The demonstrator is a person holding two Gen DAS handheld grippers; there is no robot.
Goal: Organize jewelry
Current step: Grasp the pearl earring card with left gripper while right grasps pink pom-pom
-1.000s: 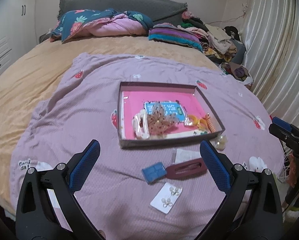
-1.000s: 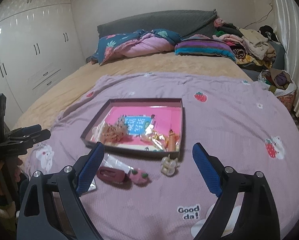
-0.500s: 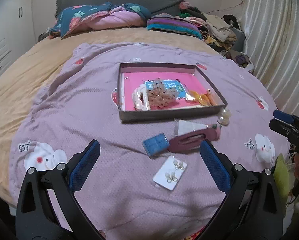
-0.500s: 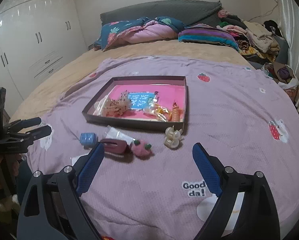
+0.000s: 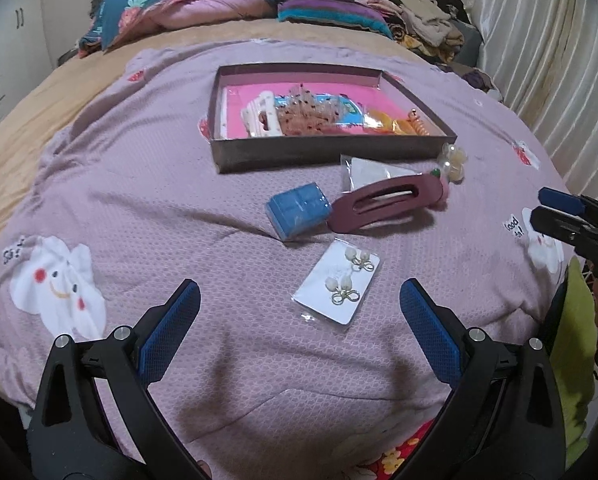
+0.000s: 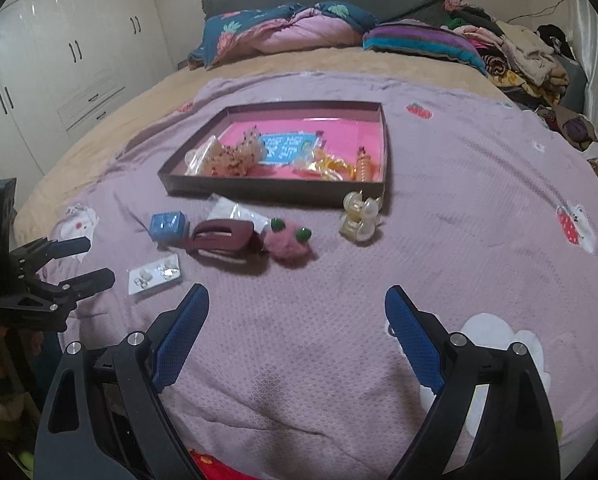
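Holding hair accessories, shallow box (image 5: 331, 154) on purple blanket (image 5: 147, 200)

The blanket (image 5: 147, 184) is lilac with white cartoon prints — the tray (image 5: 335, 152) brown, pink-lined; the hair clip (image 5: 383, 202) maroon.

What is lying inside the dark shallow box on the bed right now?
The box holds a blue printed card, a spotted brownish hair piece, a white clip, orange-yellow pieces and an orange spiral item. Whatever lies under them on the pink lining is hidden.
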